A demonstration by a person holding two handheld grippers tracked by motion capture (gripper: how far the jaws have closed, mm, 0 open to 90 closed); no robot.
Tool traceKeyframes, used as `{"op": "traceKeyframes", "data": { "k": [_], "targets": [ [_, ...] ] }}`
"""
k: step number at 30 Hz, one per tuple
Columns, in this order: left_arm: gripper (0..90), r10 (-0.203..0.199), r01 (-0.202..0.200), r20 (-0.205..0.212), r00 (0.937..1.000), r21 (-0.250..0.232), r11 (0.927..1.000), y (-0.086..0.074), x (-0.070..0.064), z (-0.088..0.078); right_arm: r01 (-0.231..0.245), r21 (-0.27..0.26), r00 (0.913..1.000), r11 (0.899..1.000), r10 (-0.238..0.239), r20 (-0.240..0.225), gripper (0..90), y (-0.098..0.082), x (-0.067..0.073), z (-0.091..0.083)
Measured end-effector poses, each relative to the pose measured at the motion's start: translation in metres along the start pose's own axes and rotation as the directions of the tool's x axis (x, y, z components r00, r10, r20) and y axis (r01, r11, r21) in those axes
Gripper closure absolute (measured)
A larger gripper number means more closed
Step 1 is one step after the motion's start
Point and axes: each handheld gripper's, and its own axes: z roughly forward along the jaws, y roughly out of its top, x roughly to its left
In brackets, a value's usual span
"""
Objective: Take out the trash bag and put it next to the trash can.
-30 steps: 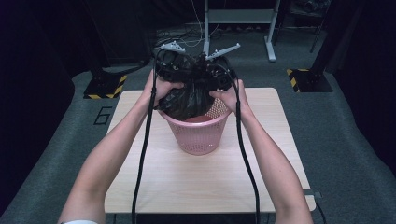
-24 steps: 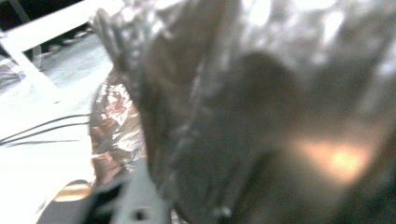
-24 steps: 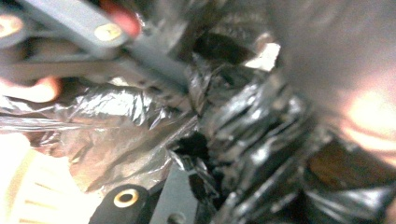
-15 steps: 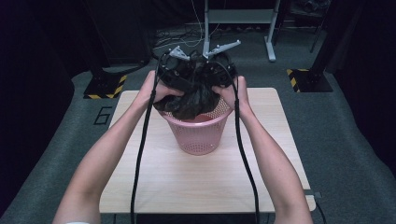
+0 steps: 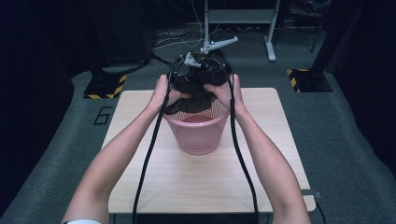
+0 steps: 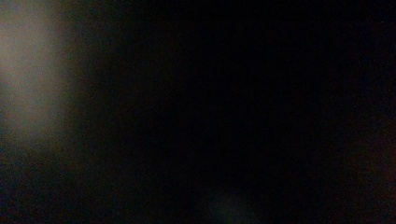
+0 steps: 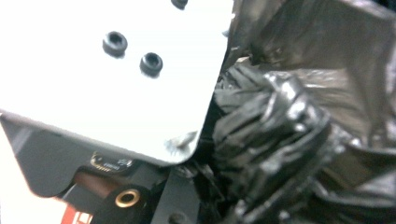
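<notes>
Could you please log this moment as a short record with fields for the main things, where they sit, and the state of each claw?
surface: light wooden table
container: pink perforated basket, upright near the table's middle
material: crumpled black plastic bag, bunched over the basket's far rim
left hand: against the bag's left side
right hand: against the bag's right side
claws: both above the bag, close together; open or shut cannot be told
left gripper view: almost fully dark

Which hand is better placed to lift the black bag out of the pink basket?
Neither clearly: the left hand and right hand both grip the black bag above the pink basket, symmetrically, so lifting looks two-handed.
</notes>
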Motion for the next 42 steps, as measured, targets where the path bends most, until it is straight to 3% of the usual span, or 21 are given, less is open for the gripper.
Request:
{"op": "traceKeyframes", "data": {
  "k": [4,7,13,20,27,33,37,42],
  "targets": [
    [77.6,-0.023,0.023,0.004,0.9997,-0.032,0.9992,-0.002,0.005,0.002,-0.015,-0.002,0.9999,1.000,0.015,-0.001,89.9,-0.002,-0.002,-0.003],
    [83.2,-0.036,0.036,-0.017,0.9992,-0.025,0.9991,-0.002,0.007,0.003,-0.030,0.018,0.9994,0.999,0.029,0.019,85.2,-0.003,-0.005,-0.006],
    [84.2,-0.092,0.091,-0.024,0.9955,-0.038,0.9951,-0.001,0.015,0.005,-0.059,0.083,0.9953,0.995,0.052,0.081,43.7,-0.007,-0.009,-0.023],
    [84.3,-0.105,0.104,-0.032,0.9939,-0.034,0.9940,0.003,0.016,0.003,-0.082,0.115,0.9928,0.990,0.072,0.096,20.6,-0.028,-0.019,-0.042],
    [84.4,-0.125,0.123,-0.037,0.9915,-0.055,0.9910,0.005,0.021,-0.010,-0.086,0.149,0.9897,0.985,0.068,0.126,13.2,-0.049,-0.024,-0.054],
    [84.4,-0.150,0.147,-0.036,0.9880,-0.088,0.9853,0.005,0.029,-0.029,-0.091,0.115,0.9860,0.989,0.073,0.150,4.8,-0.070,-0.027,-0.073],
    [84.4,-0.156,0.150,-0.046,0.9866,-0.111,0.9823,0.006,0.033,-0.042,-0.105,0.089,0.9794,0.990,0.088,0.182,0.0,-0.089,-0.033,-0.084],
    [84.4,-0.157,0.146,-0.069,0.9853,-0.137,0.9797,0.005,0.039,-0.062,-0.140,0.048,0.9601,0.989,0.124,0.251,0.0,-0.125,-0.046,-0.096]
  ]
}}
